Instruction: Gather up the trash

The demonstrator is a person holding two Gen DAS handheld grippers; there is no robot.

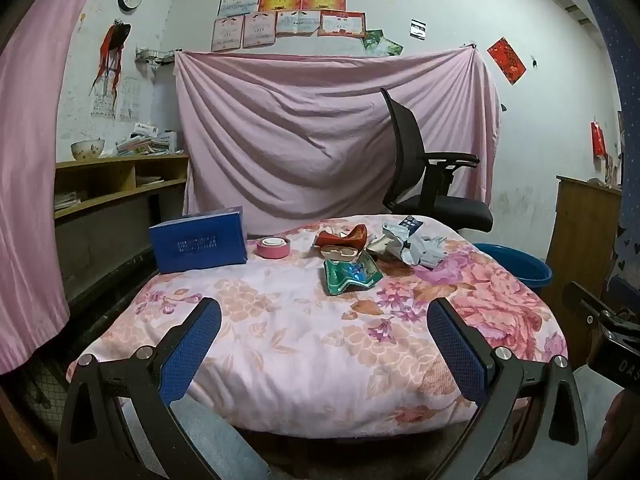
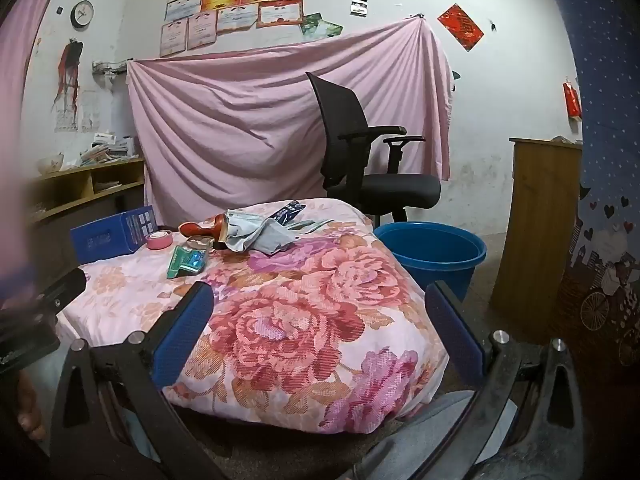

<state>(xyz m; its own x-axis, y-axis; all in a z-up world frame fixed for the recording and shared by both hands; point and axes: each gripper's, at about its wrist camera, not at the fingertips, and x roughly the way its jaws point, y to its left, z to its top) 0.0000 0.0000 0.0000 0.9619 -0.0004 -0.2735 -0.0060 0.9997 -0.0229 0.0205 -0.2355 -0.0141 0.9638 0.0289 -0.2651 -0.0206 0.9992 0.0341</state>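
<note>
Both grippers hover at the near edge of a table draped in a floral cloth (image 1: 280, 340), the left gripper (image 1: 324, 332) and the right gripper (image 2: 320, 316) each with its fingers spread as wide as they go and nothing between them. The trash lies in a cluster toward the far edge: a crumpled green wrapper (image 1: 350, 276), a red wrapper (image 1: 344, 238) touching it from behind, and a crushed silvery-white packet (image 1: 408, 246) beside them on the right. All of it looks light, thin and crinkly, likely to slide on the cloth and collapse under pressure, so a raised fold or a bunched edge is probably the best place to pinch. A blue bucket (image 2: 434, 252) stands on the floor off the table's right edge, the likely bin. A blue box (image 1: 199, 240) and a pink tape roll (image 1: 272, 247) sit toward the far left corner.
</note>
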